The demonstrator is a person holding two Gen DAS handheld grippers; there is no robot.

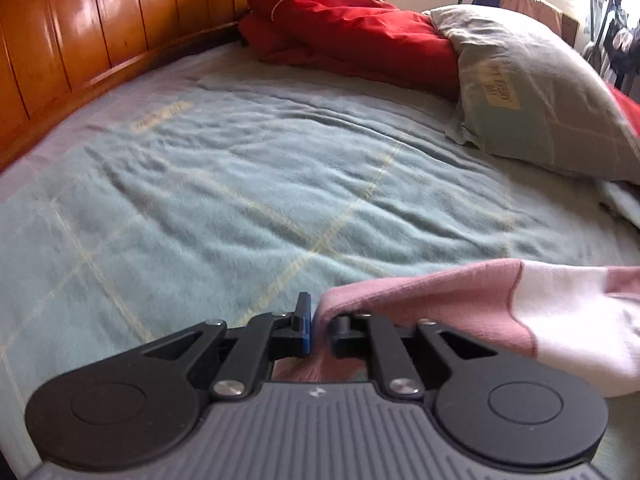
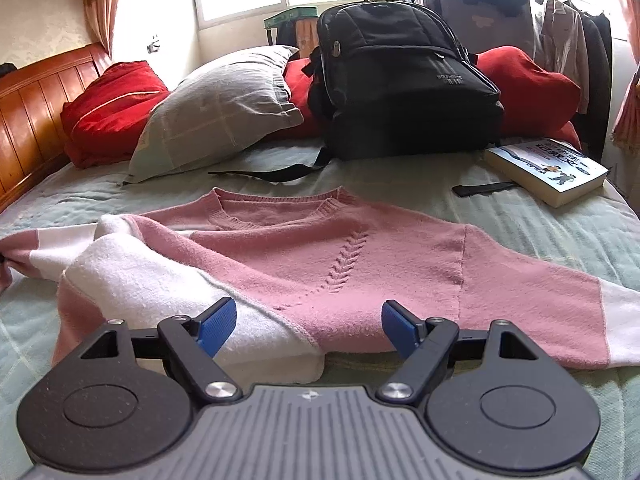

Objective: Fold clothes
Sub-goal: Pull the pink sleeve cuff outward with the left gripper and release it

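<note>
The pink-and-white sweater runs past both side edges in the right wrist view; its fabric drapes over and hides the left gripper right pad; the pillow label print is blurred

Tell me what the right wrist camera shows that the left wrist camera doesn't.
Only the right wrist view shows the black backpack, the book, the sweater's neckline, and the open right gripper above the hem. Only the left wrist view shows the left gripper shut on a sleeve. Both share the pink and white sweater, grey pillow, red bedding, wooden headboard and green blanket.
</note>
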